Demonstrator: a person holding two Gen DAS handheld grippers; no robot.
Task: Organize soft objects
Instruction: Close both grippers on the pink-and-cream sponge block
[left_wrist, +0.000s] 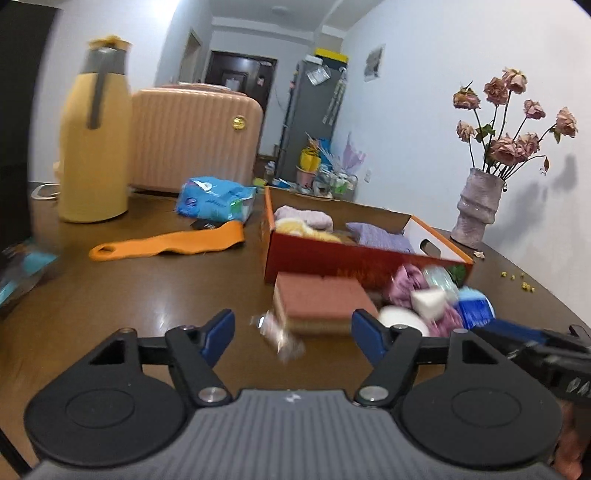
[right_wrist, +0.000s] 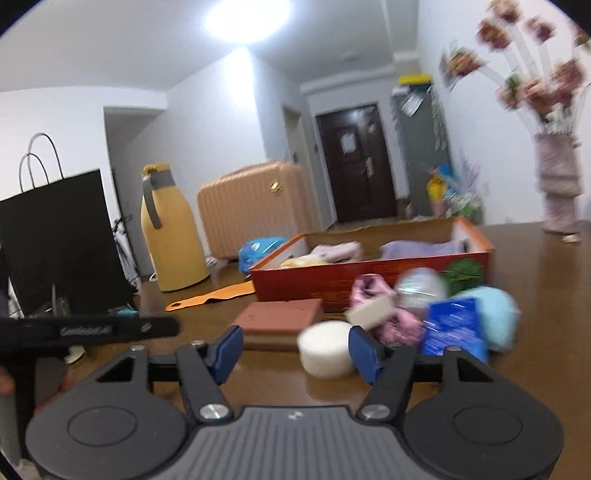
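Sponges and puffs piled just ahead of both spread, empty hand-held grippers, left (left_wrist: 291, 334) and right (right_wrist: 295, 349), beside orange box (left_wrist: 354, 258) on counter (left_wrist: 147, 288), likely awaiting sorting.

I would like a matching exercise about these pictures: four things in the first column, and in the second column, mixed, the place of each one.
Things:
1. lilac cloth
2. orange strap
3. brown sponge
4. vase of dried roses

Places:
A. flat on the table, between the yellow jug and the box
B. on the table just in front of the box's near wall
C. inside the orange box
D. standing on the table past the box's far right corner, near the wall

Pairs: 1-C, 2-A, 3-B, 4-D
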